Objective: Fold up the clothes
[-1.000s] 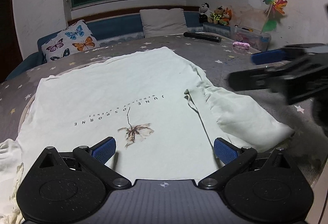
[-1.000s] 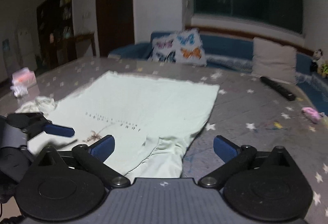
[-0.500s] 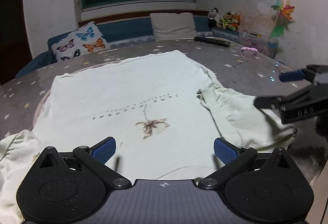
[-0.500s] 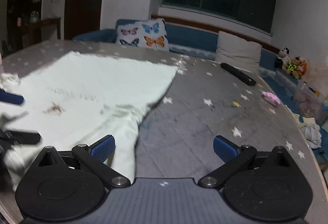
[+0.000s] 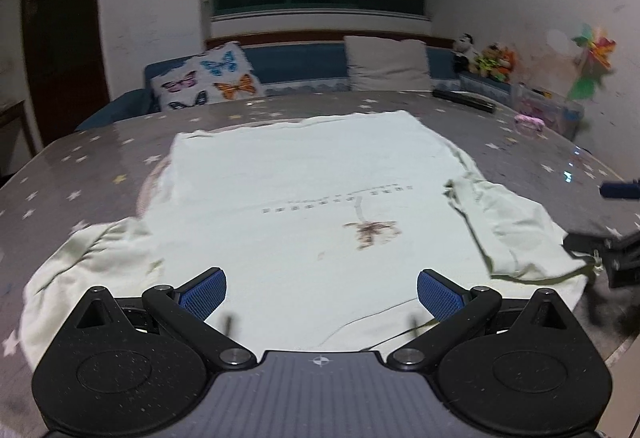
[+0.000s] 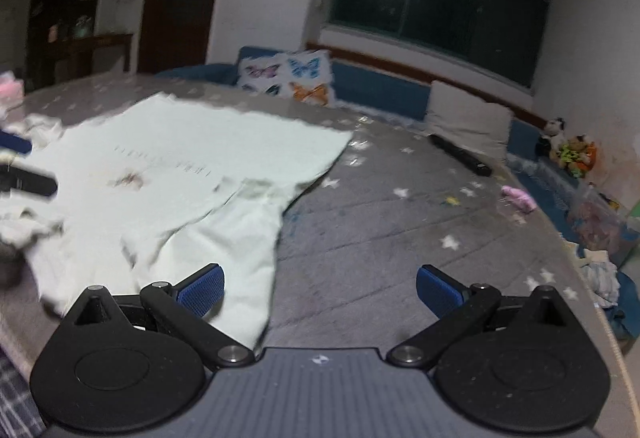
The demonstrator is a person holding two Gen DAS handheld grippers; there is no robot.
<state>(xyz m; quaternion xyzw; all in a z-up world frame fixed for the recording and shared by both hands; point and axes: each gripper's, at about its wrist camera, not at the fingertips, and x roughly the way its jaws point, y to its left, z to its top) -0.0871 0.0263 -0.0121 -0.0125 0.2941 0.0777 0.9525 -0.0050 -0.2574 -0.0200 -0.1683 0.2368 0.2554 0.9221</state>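
A pale green T-shirt [image 5: 304,197] with a small brown print lies flat on the grey star-patterned table, its neck end nearest me and sleeves spread out. My left gripper [image 5: 320,292] is open and empty, hovering over the shirt's collar edge. My right gripper [image 6: 318,288] is open and empty over the table, its left finger [image 6: 202,290] above the shirt's right sleeve [image 6: 236,238]. The right gripper shows in the left wrist view [image 5: 612,222] beside that sleeve [image 5: 520,234]. The left gripper shows at the left edge of the right wrist view [image 6: 24,173].
A black remote [image 5: 464,99] and a pink item [image 5: 528,121] lie on the far right of the table [image 6: 400,238]. Cushions [image 5: 212,81] line a bench behind. Toys and a clear box [image 5: 548,109] sit at the right. Crumpled cloth [image 6: 40,125] lies at the far left.
My left gripper pulled back and swung left, showing more of the left sleeve. My right gripper moved lower and out to the shirt's right sleeve. Both stayed open.
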